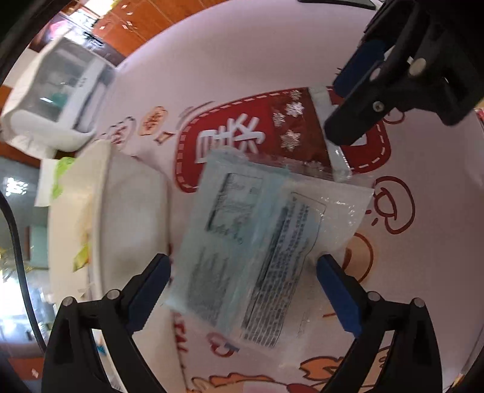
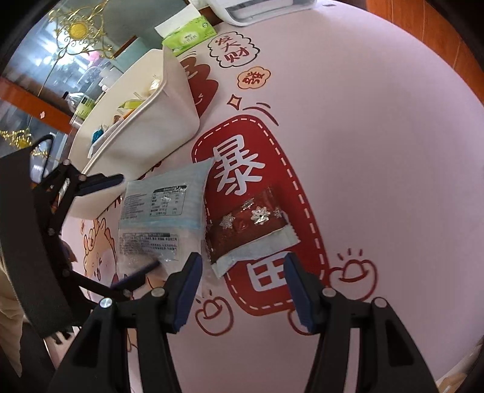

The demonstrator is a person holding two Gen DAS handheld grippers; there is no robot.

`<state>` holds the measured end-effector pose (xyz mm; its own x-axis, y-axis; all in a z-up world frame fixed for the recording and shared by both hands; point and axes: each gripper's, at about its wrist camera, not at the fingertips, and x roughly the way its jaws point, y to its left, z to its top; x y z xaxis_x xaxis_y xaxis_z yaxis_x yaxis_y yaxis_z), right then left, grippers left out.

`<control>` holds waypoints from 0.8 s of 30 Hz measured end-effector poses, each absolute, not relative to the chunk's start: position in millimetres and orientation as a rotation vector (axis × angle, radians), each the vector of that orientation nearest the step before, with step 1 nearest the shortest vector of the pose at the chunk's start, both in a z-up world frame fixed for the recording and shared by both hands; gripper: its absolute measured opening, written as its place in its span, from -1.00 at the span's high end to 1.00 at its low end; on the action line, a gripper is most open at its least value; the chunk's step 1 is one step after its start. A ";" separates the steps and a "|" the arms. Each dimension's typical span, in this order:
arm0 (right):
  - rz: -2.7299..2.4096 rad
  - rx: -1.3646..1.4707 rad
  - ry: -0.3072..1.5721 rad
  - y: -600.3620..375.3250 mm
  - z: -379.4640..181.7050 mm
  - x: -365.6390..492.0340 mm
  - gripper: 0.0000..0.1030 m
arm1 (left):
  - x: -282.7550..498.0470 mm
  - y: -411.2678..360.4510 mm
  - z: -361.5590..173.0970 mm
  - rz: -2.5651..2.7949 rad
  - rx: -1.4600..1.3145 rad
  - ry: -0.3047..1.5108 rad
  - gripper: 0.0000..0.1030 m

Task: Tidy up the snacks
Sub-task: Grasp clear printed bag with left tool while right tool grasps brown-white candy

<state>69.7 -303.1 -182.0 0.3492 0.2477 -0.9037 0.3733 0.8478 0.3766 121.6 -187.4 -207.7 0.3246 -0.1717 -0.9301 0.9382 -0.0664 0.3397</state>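
Observation:
A pale blue snack packet (image 1: 239, 238) (image 2: 163, 205) with printed text lies flat on the table. A dark red packet with silver snowflakes (image 1: 298, 133) (image 2: 248, 229) lies beside it, partly under its edge. My left gripper (image 1: 243, 287) (image 2: 127, 223) is open, its fingers on either side of the blue packet's near end. My right gripper (image 2: 240, 287) (image 1: 354, 99) is open, just short of the red packet's sealed end. A cream bin (image 1: 133, 211) (image 2: 145, 145) holding several snacks stands to the left.
The table has a pink cloth with red cartoon prints (image 2: 378, 151). A green tissue pack (image 2: 187, 36) and a white appliance (image 1: 60, 90) stand beyond the bin. Wooden cabinets (image 1: 136, 21) are behind.

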 end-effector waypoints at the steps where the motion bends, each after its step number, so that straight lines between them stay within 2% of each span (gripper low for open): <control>1: -0.094 0.598 1.233 -302.8 -183.5 70.4 -0.10 | 122.4 -190.1 -210.0 -1.110 1.300 0.809 -0.95; 5: -0.123 0.630 1.230 -305.1 -188.9 71.6 -0.10 | 127.2 -197.0 -218.0 -1.166 1.283 0.865 -1.00; 11: -0.162 0.684 1.225 -311.5 -196.0 70.0 -0.10 | 141.8 -203.2 -222.1 -1.210 1.190 0.959 -1.00; 15: -0.175 0.695 1.227 -312.6 -199.0 70.0 -0.10 | 147.1 -202.6 -222.7 -1.193 1.135 0.960 -0.95; 24: -0.178 0.686 1.221 -309.0 -201.2 77.1 -0.10 | 137.3 -196.1 -210.2 -1.071 1.032 0.979 -0.30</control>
<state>77.1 -309.0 -201.2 0.3569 0.2291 -0.9056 0.4782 0.7880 0.3878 137.3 -196.1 -210.2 0.1973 -0.2030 -0.9591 0.9734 0.1565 0.1671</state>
